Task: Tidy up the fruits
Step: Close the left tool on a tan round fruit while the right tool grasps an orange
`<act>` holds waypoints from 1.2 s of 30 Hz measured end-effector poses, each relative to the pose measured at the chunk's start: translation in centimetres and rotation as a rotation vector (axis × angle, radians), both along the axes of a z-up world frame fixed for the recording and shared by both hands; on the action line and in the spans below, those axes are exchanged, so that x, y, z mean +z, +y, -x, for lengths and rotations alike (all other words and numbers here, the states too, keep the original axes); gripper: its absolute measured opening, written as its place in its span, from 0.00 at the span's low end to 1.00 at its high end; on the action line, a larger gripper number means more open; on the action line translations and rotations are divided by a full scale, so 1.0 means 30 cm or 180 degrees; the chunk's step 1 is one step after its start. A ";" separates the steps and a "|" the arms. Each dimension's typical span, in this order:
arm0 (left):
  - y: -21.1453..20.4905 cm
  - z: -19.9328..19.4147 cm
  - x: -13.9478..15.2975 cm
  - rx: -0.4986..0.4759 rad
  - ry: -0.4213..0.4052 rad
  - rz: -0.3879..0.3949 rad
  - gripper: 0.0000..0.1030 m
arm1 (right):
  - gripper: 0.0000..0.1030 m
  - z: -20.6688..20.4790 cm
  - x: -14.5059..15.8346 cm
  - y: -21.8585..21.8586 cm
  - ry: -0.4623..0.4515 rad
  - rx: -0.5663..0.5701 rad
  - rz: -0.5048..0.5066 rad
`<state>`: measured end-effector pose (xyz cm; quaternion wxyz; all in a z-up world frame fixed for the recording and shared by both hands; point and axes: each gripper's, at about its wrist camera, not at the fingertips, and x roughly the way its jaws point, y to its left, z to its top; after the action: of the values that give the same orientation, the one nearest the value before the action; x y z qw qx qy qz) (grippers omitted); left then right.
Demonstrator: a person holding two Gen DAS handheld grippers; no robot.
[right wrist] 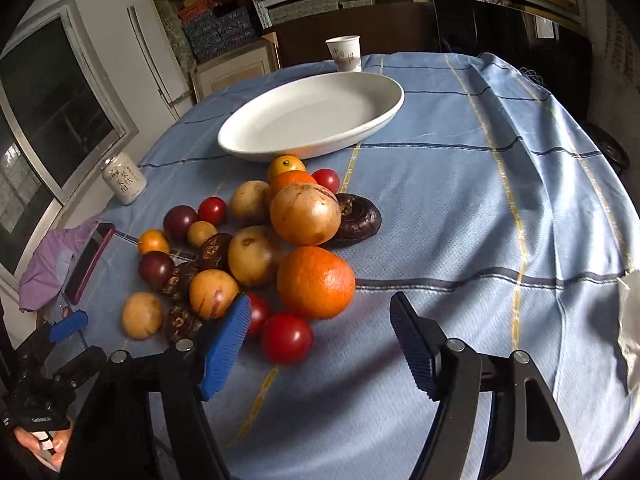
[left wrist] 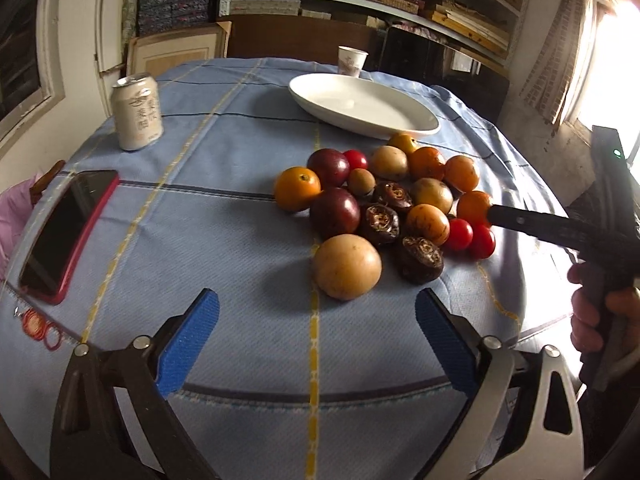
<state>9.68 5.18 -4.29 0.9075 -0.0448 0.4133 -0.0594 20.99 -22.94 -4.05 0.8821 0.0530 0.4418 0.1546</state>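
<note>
Blue checked cloth covers the counter (left wrist: 200, 240). From left: phone (left wrist: 68, 232), can (left wrist: 137, 112), then the fruit pile (left wrist: 380, 208) just before the empty white dish (left wrist: 360, 104). Left tool (left wrist: 316, 344) gapes, released; right tool (right wrist: 320, 344) likewise, grasping nothing, beside a tomato (right wrist: 287, 337).

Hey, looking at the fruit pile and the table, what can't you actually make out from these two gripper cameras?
- Can lettering: too small and warped in both views.
- Paper cup contents: rim faces away.
- Red tomato, right wrist view: half hidden behind the right gripper pad.
- Phone screen: dark, unreadable.
- White object: cut off by the edge.
</note>
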 end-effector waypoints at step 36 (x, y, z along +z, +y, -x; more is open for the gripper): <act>-0.091 -0.195 -0.074 -0.0371 0.0448 -0.0139 0.43 | 0.45 -0.089 -0.060 -0.047 0.0211 0.0128 -0.0415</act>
<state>15.54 2.46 -6.50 0.8720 -0.0049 0.4791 -0.0998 23.65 -24.34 -5.85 0.8584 0.1065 0.4607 0.1990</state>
